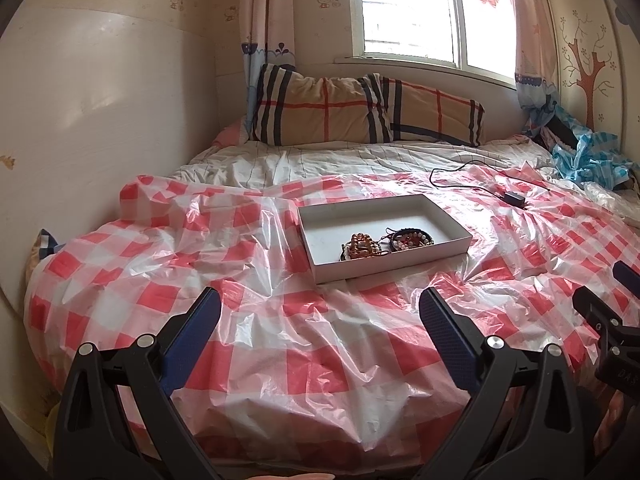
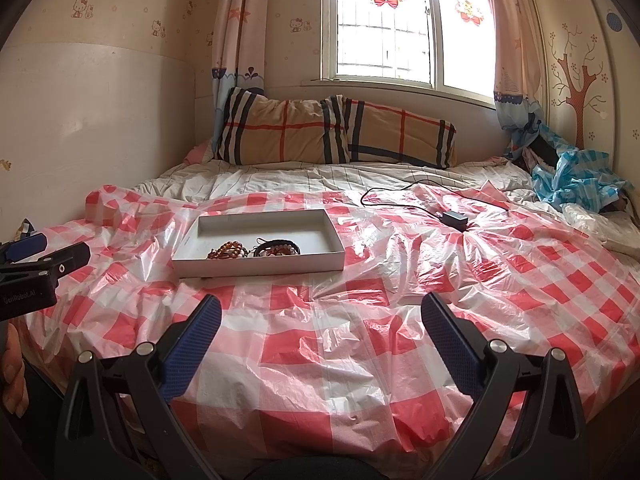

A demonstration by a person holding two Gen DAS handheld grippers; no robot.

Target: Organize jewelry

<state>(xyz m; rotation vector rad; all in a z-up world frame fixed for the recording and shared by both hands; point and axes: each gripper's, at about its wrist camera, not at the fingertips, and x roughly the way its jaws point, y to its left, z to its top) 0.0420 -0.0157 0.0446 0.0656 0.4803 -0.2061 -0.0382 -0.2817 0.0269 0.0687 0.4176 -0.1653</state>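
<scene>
Jewelry is lying bunched in a white tray [image 1: 320,236] on the bed: an amber bead bracelet [image 1: 360,246] sitting just beside a dark bracelet [image 1: 412,239] with pale and red beads, both near the tray's front wall. We are holding both grippers low over the red-and-white checked plastic sheet [image 1: 280,360], short of the tray and touching nothing. Our left gripper [image 1: 320,320] is showing its blue-padded fingers [image 1: 200,328] spread wide with only sheet between them; our right gripper [image 2: 320,324] is standing open the same way, empty. In the right wrist view the tray is sitting ahead and to the left. A black charger [image 2: 455,219] with its cable is lying on the sheet to the right of the tray, well apart from it. Two plaid pillows [image 1: 320,112] are leaning under the window [image 1: 412,8], and crumpled blue plastic [image 2: 572,176] is piled at the far right corner.
</scene>
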